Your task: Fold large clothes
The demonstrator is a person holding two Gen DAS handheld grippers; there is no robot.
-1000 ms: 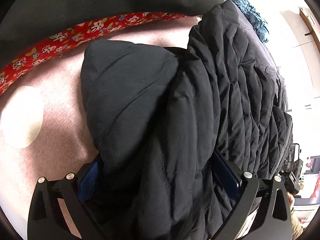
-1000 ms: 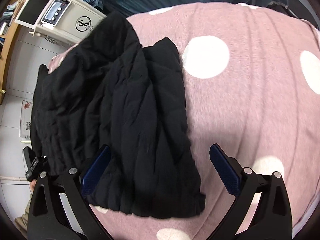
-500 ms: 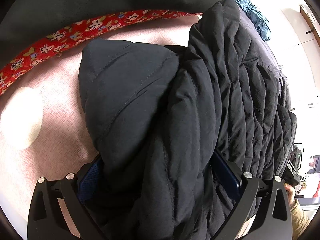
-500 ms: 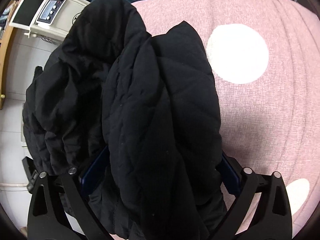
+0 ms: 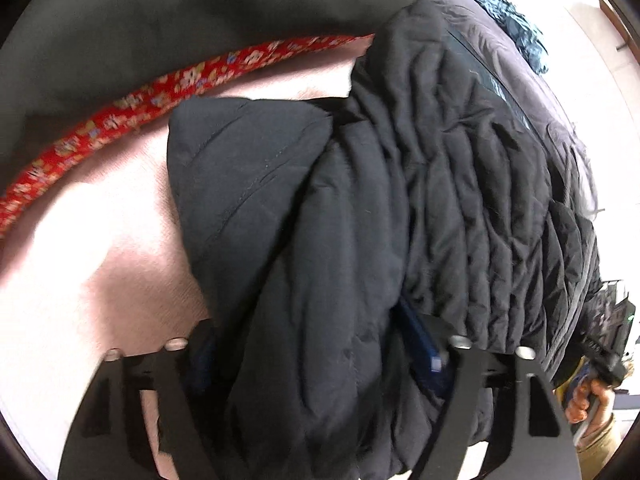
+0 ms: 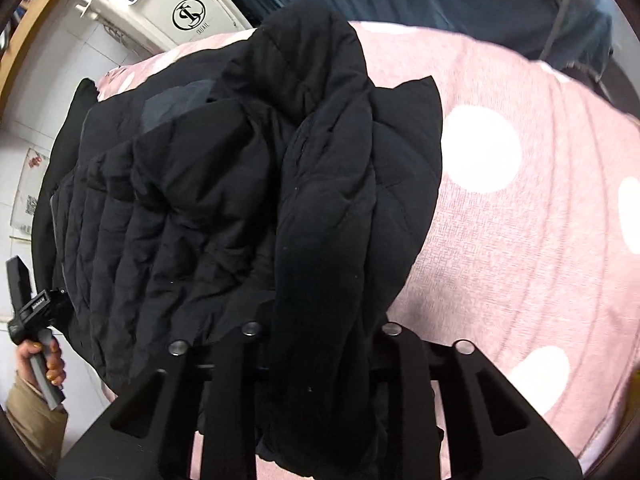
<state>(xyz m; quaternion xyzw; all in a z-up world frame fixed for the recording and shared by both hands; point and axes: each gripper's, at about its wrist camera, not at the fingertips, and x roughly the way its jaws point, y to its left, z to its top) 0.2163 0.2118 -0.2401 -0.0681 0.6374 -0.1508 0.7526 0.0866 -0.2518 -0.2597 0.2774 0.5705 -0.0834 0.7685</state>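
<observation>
Both grippers closing now: left gripper [image 5: 316,356] w/ a thick bunch of the black quilted puffer jacket [image 5: 400,208] between its jaws, right gripper [image 6: 320,344] pinching a narrower roll. Jacket's rumpled on the pink polka-dot bedspread [image 6: 520,240], fold barely begun; smoothing left.

The quilted jacket [image 5: 400,208] is showing black all over, its stitched channels running in rows. The bed cover [image 6: 540,248] under it is showing dusty pink with big white dots. A strip of cloth [image 5: 168,96] is glowing red with small pale flowers, and a dark grey cloth [image 5: 200,20] is lying beyond it. The fingers [image 5: 424,344] are showing blue pads on black frames. The sleeve [image 6: 36,420] is looking tan.
</observation>
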